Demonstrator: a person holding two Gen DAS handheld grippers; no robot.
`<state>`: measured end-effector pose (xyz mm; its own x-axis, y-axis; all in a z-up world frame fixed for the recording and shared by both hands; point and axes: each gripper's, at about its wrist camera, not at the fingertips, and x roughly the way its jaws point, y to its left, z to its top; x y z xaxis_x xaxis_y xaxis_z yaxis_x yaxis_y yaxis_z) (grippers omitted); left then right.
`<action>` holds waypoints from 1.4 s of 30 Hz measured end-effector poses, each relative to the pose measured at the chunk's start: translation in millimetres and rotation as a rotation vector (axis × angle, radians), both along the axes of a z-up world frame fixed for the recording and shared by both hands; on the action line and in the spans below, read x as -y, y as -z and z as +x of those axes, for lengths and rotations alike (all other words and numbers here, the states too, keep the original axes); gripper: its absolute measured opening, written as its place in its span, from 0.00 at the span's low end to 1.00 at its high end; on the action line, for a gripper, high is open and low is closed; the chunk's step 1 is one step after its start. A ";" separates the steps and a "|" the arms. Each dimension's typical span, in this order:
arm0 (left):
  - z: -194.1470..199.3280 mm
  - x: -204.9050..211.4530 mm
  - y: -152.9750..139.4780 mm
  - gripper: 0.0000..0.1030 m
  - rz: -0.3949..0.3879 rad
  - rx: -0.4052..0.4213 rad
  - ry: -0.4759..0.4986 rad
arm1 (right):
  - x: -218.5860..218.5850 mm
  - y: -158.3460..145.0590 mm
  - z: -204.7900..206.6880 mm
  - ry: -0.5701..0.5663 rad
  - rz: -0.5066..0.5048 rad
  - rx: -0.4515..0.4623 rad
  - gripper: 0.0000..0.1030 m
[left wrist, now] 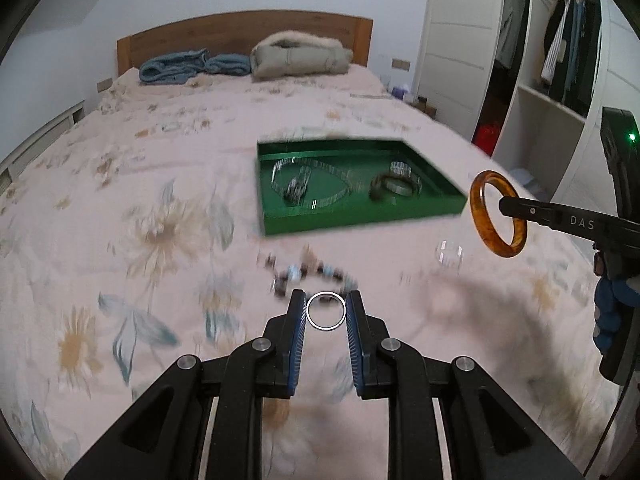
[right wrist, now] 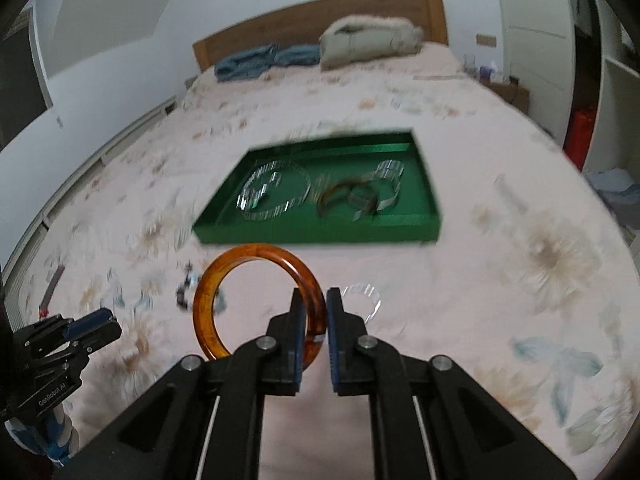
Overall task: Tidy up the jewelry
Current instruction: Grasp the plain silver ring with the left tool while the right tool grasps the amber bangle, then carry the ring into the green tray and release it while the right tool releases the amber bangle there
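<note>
The left gripper has its jaws pressed on a thin silver ring, which stands upright between the two blue pads, above the bedspread. The right gripper is clamped on one side of an amber bangle; most of the hoop hangs free to the left of the jaws. Both pieces are in the air, in front of the green tray, which already holds several clear and dark bracelets.

The step in hand seems to be carrying both pieces to the tray. To do it well, each gripper should go over the near wall, come low over a bare part of the floor, and open only there. A beaded bracelet and a clear bangle are left on the bedspread.
</note>
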<state>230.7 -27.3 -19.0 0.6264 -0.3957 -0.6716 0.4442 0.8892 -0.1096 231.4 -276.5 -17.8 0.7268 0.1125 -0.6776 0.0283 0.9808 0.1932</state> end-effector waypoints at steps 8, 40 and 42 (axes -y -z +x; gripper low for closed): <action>75.9 54.6 -22.1 0.19 -0.014 0.006 0.016 | 37.6 -50.1 63.3 0.083 -0.020 0.070 0.09; 219.5 115.9 80.1 0.19 0.099 -0.169 -0.065 | 29.5 66.9 269.0 0.005 -0.141 -0.257 0.13; 218.9 114.5 79.7 0.19 0.100 -0.167 -0.065 | 28.5 68.8 271.5 0.001 -0.160 -0.265 0.13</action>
<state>449.6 -141.8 -98.6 0.5249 -0.2838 -0.8024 0.3684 0.9257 -0.0864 502.8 -305.0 -86.5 0.5225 -0.0113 -0.8526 0.0581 0.9981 0.0223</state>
